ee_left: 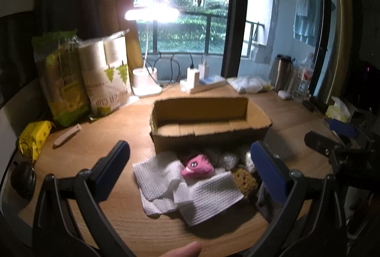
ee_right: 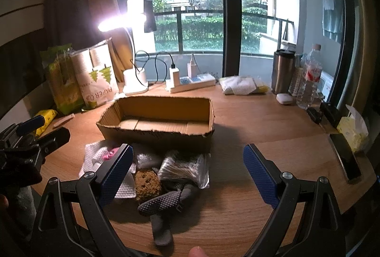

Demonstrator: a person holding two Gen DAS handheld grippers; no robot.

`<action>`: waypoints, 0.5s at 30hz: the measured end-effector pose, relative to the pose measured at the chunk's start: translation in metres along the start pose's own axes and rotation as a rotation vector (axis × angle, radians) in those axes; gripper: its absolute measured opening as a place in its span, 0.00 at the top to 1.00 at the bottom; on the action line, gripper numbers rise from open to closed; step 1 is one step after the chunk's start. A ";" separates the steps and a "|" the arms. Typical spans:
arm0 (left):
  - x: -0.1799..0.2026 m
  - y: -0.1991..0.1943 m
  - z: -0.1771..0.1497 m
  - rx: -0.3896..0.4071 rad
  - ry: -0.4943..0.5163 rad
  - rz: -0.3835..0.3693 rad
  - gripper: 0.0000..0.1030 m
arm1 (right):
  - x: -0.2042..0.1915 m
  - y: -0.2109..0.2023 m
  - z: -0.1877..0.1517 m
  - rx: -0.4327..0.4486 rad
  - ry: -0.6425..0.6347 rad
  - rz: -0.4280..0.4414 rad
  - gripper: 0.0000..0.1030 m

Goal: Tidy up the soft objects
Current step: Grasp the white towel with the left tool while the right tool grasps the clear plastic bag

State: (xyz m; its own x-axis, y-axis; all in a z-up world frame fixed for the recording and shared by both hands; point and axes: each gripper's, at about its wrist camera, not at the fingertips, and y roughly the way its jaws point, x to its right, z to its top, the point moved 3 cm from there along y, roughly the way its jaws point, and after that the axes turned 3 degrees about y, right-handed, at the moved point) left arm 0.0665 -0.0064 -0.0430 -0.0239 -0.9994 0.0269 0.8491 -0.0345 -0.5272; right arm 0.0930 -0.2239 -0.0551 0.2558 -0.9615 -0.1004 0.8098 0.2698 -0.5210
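Both tools hang above the wooden tabletop (ee_right: 261, 128) with nothing between their blue pads. The left hand-held gripper (ee_left: 190, 166) has its jaws spread wide, and just ahead of its fingertips lies the heap of soft things: a white waffle-textured cloth (ee_left: 190, 192) spread flat, with a pink plush toy (ee_left: 196, 165) resting on it. Toward the right finger of that gripper sits a tan sponge (ee_left: 244, 179), partly hidden, with crinkled clear bags just beyond it. The right hand-held gripper (ee_right: 187, 173) is likewise wide apart and empty; between its fingers and slightly toward the left one lie the same sponge (ee_right: 147, 183), a clear plastic bag of cotton swabs (ee_right: 184, 167) and, nearest the camera, a grey dotted sock (ee_right: 163, 209) — its toe trails toward the tabletop's near edge. Straight ahead of both grippers, just past the heap and touching its far side, stands an open cardboard box (ee_right: 156, 133), its inside bare. Well beyond, by the window, are a lit desk lamp (ee_right: 133, 81), a power strip (ee_right: 192, 83) and, to the far right of the right gripper, a water bottle (ee_right: 308, 81).
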 end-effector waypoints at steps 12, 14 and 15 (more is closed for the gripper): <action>-0.025 0.058 -0.032 -0.166 -0.054 0.071 0.01 | 0.003 0.057 -0.019 -0.142 0.005 0.058 0.07; -0.031 0.067 -0.036 -0.192 -0.072 0.078 0.01 | 0.006 0.066 -0.020 -0.158 0.012 0.058 0.07; -0.035 0.074 -0.038 -0.206 -0.083 0.080 0.01 | 0.008 0.072 -0.020 -0.169 0.015 0.057 0.07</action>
State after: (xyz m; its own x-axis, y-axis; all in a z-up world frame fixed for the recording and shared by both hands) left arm 0.1099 0.0257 -0.1151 0.0894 -0.9950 0.0436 0.7207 0.0345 -0.6924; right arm 0.1427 -0.2129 -0.1107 0.2896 -0.9459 -0.1460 0.6938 0.3126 -0.6488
